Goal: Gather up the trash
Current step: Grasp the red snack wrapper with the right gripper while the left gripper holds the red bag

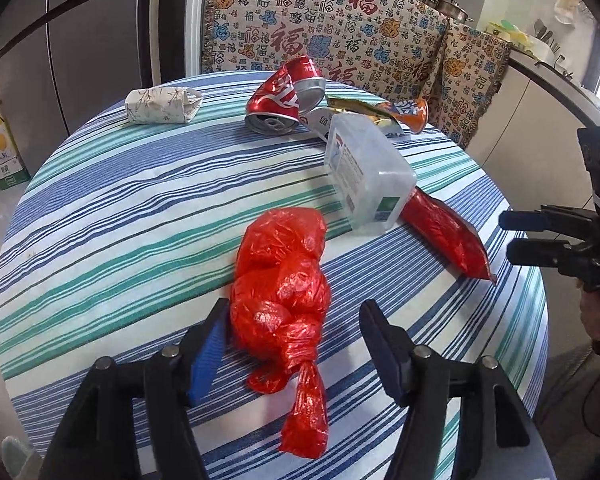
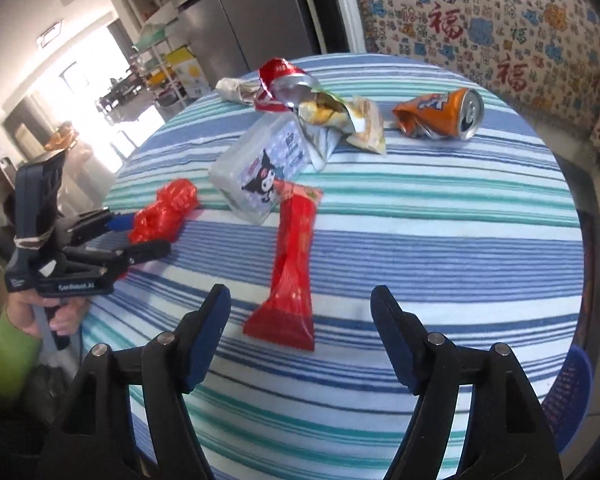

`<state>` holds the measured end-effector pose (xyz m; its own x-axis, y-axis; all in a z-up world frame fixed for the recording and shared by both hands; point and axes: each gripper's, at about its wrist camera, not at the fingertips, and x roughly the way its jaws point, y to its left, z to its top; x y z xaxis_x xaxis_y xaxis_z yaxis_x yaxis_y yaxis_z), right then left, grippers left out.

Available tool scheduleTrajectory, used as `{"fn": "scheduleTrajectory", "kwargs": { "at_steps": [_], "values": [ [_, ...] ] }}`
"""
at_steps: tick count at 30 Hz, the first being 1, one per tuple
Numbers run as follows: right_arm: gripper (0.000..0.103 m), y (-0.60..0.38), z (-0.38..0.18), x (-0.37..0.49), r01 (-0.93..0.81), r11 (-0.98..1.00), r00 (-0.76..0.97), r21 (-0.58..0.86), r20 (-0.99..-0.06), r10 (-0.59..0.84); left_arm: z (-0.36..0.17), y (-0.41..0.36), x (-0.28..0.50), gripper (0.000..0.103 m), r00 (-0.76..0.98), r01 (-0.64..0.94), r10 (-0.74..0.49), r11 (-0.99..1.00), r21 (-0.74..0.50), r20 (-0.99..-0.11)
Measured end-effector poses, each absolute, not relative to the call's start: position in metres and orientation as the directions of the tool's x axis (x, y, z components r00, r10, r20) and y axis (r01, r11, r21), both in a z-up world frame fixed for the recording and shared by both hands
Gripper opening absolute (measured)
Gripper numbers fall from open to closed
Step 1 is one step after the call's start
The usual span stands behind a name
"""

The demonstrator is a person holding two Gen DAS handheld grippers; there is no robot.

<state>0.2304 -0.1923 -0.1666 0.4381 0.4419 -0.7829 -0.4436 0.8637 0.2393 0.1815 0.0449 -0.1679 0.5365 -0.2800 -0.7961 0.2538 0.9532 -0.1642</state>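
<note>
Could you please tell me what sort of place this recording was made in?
Most likely a home kitchen or dining area: a round table under a striped tablecloth, a steel refrigerator, and pots on a counter.

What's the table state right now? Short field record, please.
surface: round table, striped cloth
left gripper: jaws open, astride knotted red bag
right gripper: jaws open, empty, over red wrapper
centre: clear plastic box, resting on the wrapper's far end
far side: crushed red can, crushed orange can, paper cup, snack wrapper
</note>
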Motion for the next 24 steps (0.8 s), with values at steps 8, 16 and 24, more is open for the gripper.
{"fn": "scheduleTrajectory", "kwargs": {
  "at_steps": [8, 16, 24],
  "values": [
    [0.048, -0.148, -0.188, 0.265, -0.430, 0.889, 0.409, 0.159, -0.843, 0.348, -0.169, 0.029, 0.192, 0.066, 0.517, 0.292, -0.240, 0.952, -0.095, -0.821],
    [0.012, -0.161, -0.178, 0.237, -0.378, 0.913, 0.462, 0.156, -0.823, 0.332, -0.162, 0.035, 0.179, 0.043, 0.541, 0.265, -0.258, 0.955, -0.129, -0.800],
    [0.012, -0.186, -0.168, 0.196, -0.300, 0.936, 0.526, 0.182, -0.787, 0.322, -0.146, 0.013, 0.156, 0.042, 0.579, 0.252, -0.240, 0.962, -0.108, -0.779]
  ]
}}
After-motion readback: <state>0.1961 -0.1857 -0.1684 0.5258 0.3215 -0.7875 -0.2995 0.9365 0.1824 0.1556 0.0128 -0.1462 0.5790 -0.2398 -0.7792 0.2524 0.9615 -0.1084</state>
